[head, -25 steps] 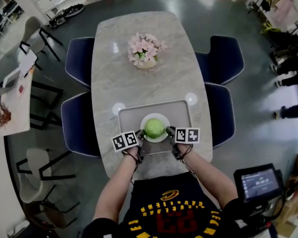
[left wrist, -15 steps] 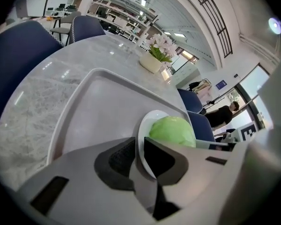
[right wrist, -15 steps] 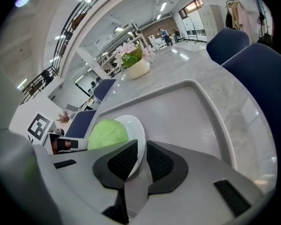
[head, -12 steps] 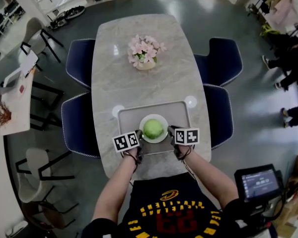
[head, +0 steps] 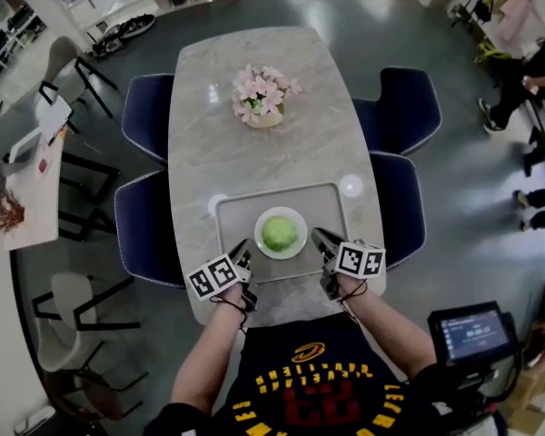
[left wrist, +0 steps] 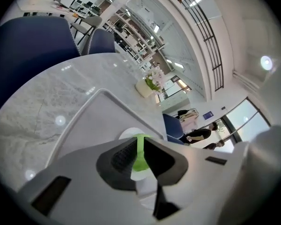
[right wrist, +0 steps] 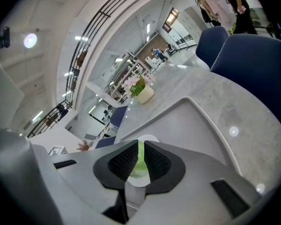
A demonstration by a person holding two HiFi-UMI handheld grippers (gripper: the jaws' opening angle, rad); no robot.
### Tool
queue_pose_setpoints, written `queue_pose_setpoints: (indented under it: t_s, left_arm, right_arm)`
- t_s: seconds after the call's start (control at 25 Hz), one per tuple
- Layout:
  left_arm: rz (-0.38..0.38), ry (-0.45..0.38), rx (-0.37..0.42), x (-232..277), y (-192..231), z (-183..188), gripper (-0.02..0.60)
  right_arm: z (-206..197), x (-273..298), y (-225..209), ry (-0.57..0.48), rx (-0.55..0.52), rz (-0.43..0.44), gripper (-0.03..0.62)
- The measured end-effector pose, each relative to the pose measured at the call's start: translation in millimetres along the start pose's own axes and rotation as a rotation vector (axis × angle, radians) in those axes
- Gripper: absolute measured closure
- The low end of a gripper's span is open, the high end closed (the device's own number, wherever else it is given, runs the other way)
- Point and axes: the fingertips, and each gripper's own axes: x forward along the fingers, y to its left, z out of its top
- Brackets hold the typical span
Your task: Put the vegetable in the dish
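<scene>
Vegetable (head: 279,232) in dish (head: 300,244) | tray (head: 241,211) on marble table (head: 254,153) | left gripper (head: 241,246), right gripper (head: 319,236) nearly closed

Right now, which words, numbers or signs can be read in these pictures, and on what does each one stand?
No text reads clearly.
Shirt: yellow and red print, too distorted to read.
Screen at the lower right: pale digits, too blurred to read.
Blue sign in the left gripper view: too small to read.
Marker cubes: black-and-white square patterns only, no letters.
</scene>
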Motion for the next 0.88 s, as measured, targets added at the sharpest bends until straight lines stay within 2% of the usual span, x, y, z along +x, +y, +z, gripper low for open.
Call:
queue_pose_setpoints:
  t_s: [0.04, 0.12, 0.2, 0.32, 0.44, 0.52, 0.68, 0.88]
  left_arm:
    - [-0.04, -0.008, 0.011, -6, -13, 0, 0.537]
    - [-0.125, -0.02, 0.027, -17, -41, -1, 0.581]
    - [-0.195, -0.028, 0.048, -27, -65, -4, 0.581]
    - [-0.262, -0.022, 0.134, -40, -93, -13, 0.581]
    - [-0.336, -0.002, 0.238, -54, -125, -24, 0.581]
    - [-0.37, -0.003, 0.294, -61, -142, -27, 0.581]
    - [-0.416, -0.012, 0.338, -70, -170, -27, 0.581]
    - [-0.443, -0.057, 0.456, -86, -206, -17, 0.581]
  right_arm:
    - [2, -5, 6, -0.007, 0.007, 0.025, 0.549]
    - [4, -16, 19, -0.021, 0.018, 0.068, 0.589]
    - [4, -26, 33, -0.03, 0.025, 0.11, 0.589]
    - [4, -39, 58, -0.044, 0.024, 0.173, 0.589]
    - [6, -52, 86, -0.056, -0.02, 0.241, 0.589]
    - [11, -59, 107, -0.067, -0.091, 0.278, 0.589]
    - [22, -71, 137, -0.083, -0.246, 0.303, 0.589]
    - [43, -88, 171, -0.124, -0.3, 0.363, 0.589]
